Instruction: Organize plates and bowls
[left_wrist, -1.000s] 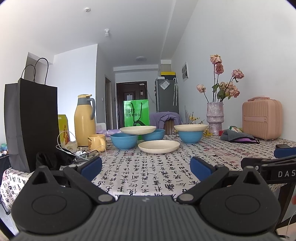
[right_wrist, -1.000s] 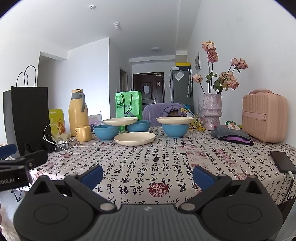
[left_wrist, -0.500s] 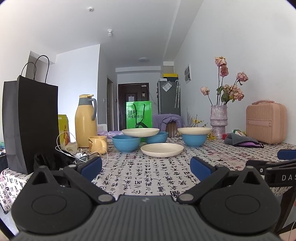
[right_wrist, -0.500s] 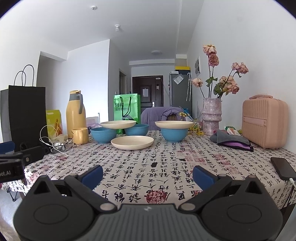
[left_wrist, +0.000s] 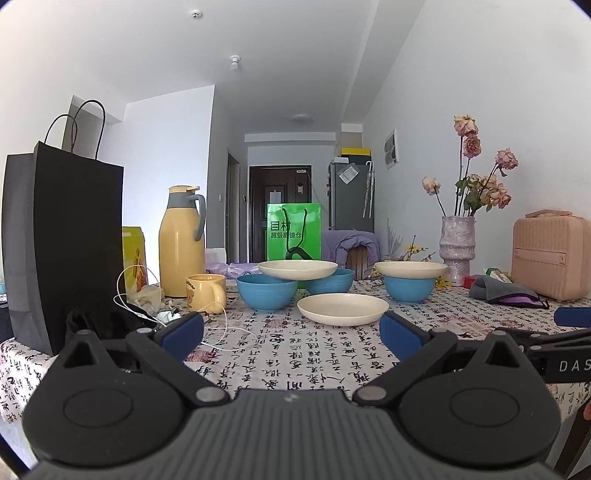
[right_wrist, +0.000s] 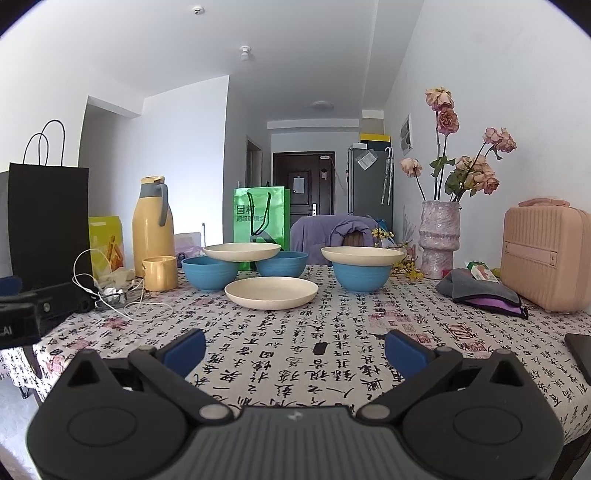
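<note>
Straight ahead of both sets of jaws, well beyond their tips, a shallow cream plastic plate (right_wrist: 271, 292) is lying flat on the table (right_wrist: 332, 354). Behind it two round blue plastic bowls (right_wrist: 209, 273) (right_wrist: 282, 263) are carrying a second cream plate (right_wrist: 242, 252) bridged across their rims, and off to the right of the jaws a third blue bowl (right_wrist: 362, 276) is sitting with a cream plate (right_wrist: 362, 256) resting on top. The left gripper (left_wrist: 291, 330) and the right gripper (right_wrist: 295, 349) are both hovering over the near edge of the calligraphy-print tablecloth, jaws spread wide and gripping nothing. The task is only starting, it seems: nothing is grouped, and the approach is the step in hand. The next move probably calls for reaching forward to pinch a perched plate by its rim and lifting it level, so the bowls beneath are not being dragged. Further left, a yellow mug (right_wrist: 160, 273), a tangle of white cable (right_wrist: 122, 295) and a yellow thermos jug (right_wrist: 152, 225) are standing clear.
</note>
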